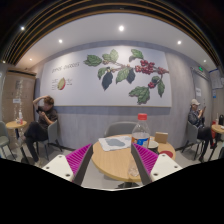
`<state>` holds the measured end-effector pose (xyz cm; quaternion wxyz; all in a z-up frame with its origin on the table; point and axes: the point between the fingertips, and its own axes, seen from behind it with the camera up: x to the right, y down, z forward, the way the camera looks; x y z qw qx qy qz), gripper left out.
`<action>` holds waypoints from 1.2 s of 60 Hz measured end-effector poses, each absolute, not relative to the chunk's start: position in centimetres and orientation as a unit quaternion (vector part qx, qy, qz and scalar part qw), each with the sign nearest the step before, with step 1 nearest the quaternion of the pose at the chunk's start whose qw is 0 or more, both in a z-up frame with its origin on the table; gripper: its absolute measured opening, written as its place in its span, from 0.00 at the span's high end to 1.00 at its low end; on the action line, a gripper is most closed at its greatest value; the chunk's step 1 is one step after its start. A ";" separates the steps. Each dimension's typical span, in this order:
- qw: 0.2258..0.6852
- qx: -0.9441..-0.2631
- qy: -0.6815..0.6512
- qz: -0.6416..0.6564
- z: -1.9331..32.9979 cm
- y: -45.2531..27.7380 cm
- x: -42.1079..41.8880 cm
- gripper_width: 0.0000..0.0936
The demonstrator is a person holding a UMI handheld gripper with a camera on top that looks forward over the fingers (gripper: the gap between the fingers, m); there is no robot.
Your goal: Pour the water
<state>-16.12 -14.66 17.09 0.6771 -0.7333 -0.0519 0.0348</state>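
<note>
Clear plastic bottle [141, 131], round wooden table [118, 160], gripper [112, 160] open

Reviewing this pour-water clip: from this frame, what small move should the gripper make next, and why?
Probably ease forward toward the bottle. The gripper is open and holds nothing, its pink fingers spread over the near edge of the round wooden table. The bottle, with its red cap, stands upright beyond the fingertips, toward the right finger, so it likely needs closing in before any grasp.
</note>
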 end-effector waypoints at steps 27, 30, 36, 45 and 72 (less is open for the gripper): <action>0.679 -0.733 0.032 -0.014 14.1 -1.8 -5.7 0.14; 0.687 -0.727 0.014 -0.021 14.2 -1.1 -6.0 0.23; 0.700 -0.713 0.001 -0.045 14.6 -0.4 -6.8 0.43; 0.705 -0.708 0.023 -0.037 14.6 -0.3 -6.5 0.62; 0.586 -0.565 0.344 0.467 16.8 3.6 -10.3 0.67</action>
